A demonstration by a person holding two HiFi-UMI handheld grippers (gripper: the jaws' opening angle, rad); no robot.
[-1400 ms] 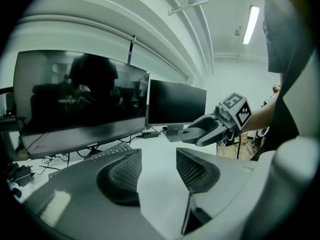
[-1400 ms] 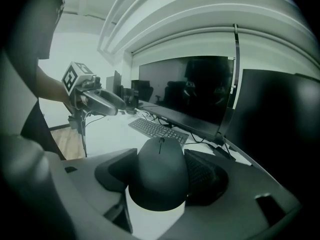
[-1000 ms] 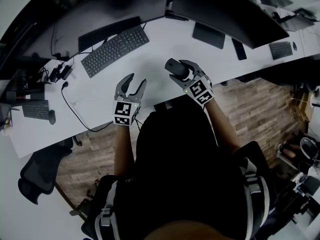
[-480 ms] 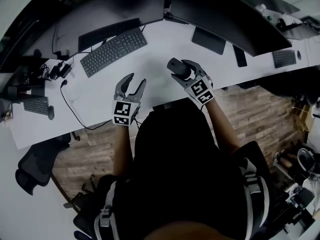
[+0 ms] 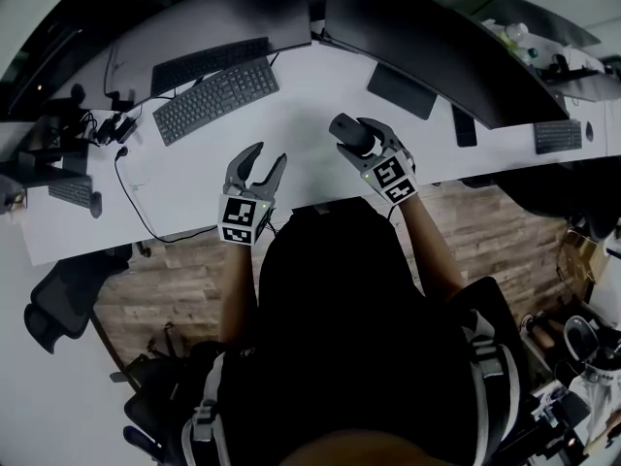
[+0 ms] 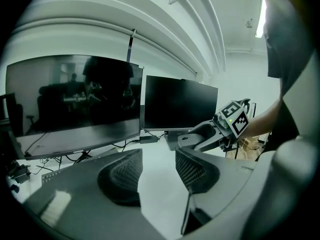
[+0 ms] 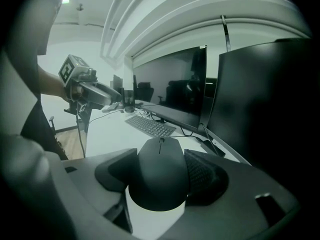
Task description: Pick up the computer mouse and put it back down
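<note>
Head view: my right hand-held gripper [image 5: 357, 136] has the computer mouse [image 5: 345, 132] above the white worktop [image 5: 184, 192], near its front edge. The left hand-held gripper [image 5: 270, 154] stands apart and empty. The floor [image 5: 146, 294] is wood plank.

Left gripper view: jaws wide, nothing between them, and dark monitors [image 6: 75, 101] ahead.

Right gripper view: both pads press the mouse's flanks. I judge the pickup made and the set-down left to do. I can't tell whether it clears the surface.

Desk [image 5: 291, 105]: plain white.
Computer mouse [image 7: 161, 174]: matte black.
Keyboard [image 5: 215, 100], far left: dark grey.
Monitors [image 5: 427, 27], far: black.
Left gripper [image 5: 268, 155], right gripper [image 5: 355, 129]: grey; each has a cube of black-and-white square markers. Pads [image 6: 192, 170]: black, mesh-textured.
Cable [image 5: 136, 197], left: black.
Floor [image 5: 505, 202], near: brown wood planks.
</note>
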